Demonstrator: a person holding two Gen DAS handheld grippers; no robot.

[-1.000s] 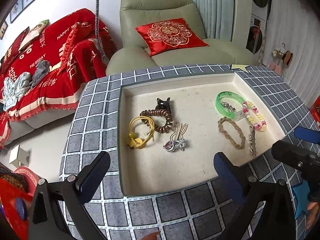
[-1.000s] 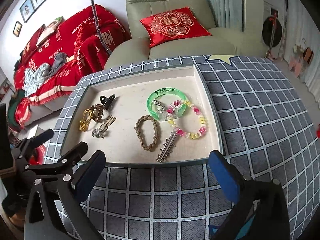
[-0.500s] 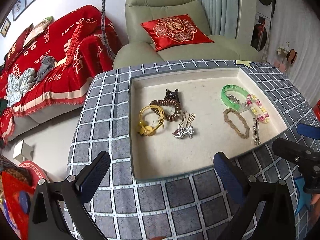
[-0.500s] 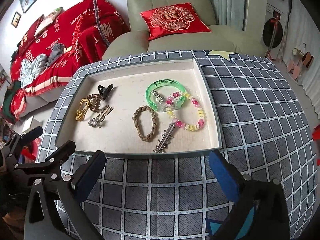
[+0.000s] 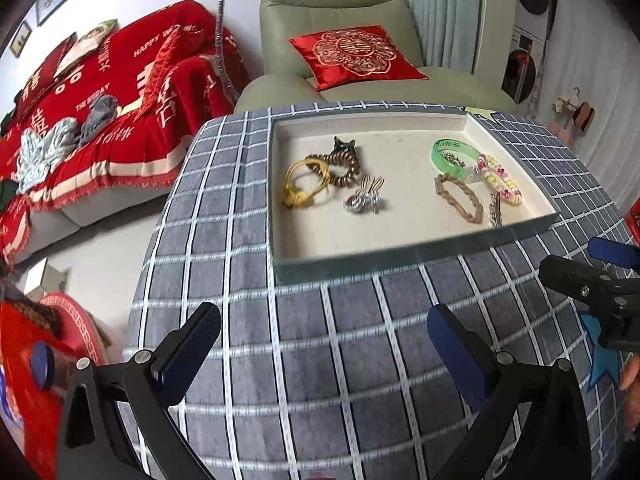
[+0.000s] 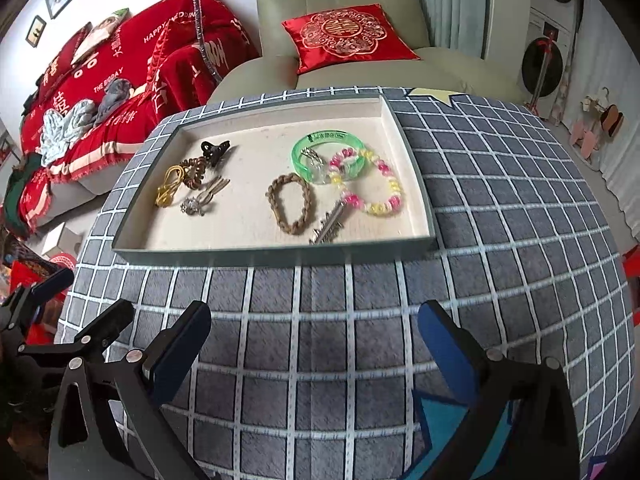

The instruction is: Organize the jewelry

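A shallow grey tray (image 5: 420,250) (image 6: 276,255) with a cream lining sits on the checked table. On its left lie a yellow hair tie (image 5: 304,184) (image 6: 170,184), a brown spiral tie (image 5: 340,166) (image 6: 195,170), a black claw clip (image 5: 344,145) (image 6: 215,149) and a silver clip (image 5: 364,198) (image 6: 202,200). On its right lie a green bangle (image 5: 454,156) (image 6: 328,154), a braided bracelet (image 5: 458,196) (image 6: 290,208), a pink and yellow bead bracelet (image 5: 502,180) (image 6: 370,186) and a silver hairpin (image 6: 328,226). My left gripper (image 5: 324,344) and right gripper (image 6: 316,340) are open and empty, above the cloth in front of the tray.
The table wears a grey cloth with white grid lines (image 6: 500,216). A green armchair with a red cushion (image 5: 356,56) stands behind it. A sofa under a red throw (image 5: 100,112) is at the left. The floor drops away at the table's left edge.
Both grippers have pulled back from the tray toward the table's near edge, so the tray looks farther away. The items in the tray have not moved.
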